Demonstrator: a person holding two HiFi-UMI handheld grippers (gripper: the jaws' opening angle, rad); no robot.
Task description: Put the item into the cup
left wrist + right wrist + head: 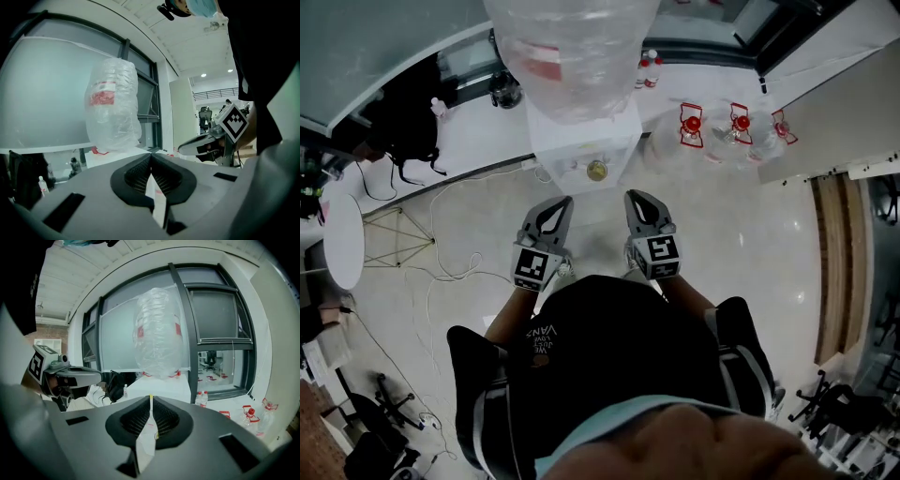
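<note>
Head view, left hand-held gripper [566,202]: held out ahead of the person, tips angled toward the right one, jaws together.
Head view, right hand-held gripper [633,197]: beside the left, a gap between the two, tips angled inward.
Head view, water dispenser [581,141]: white, just beyond both grippers. It carries a large water bottle [572,56] wrapped in clear plastic.
Head view, dispenser recess: a small round yellowish thing [596,170] sits there; what it is cannot be told.
Head view, surroundings: glossy floor [750,244]. Water jugs [692,127] with red handles stand to the right. A black backpack [408,127] rests on the white bench [478,131] at far left.
Left gripper view, jaws: shut tip to tip [151,155]. A thin white sachet [157,197] with a reddish mark shows in the slit between them.
Left gripper view, beyond: the wrapped bottle [112,103] is ahead, and the right hand-held gripper [180,150] is at right, well clear of the left one.
Right gripper view, jaws: closed [151,399] on a yellow-edged sachet [147,432]. It is pinched flat, with its yellow edge poking just past the tips.
Right gripper view, beyond: the bottle [158,333] is ahead, and the left hand-held gripper [99,376] is at left.
</note>
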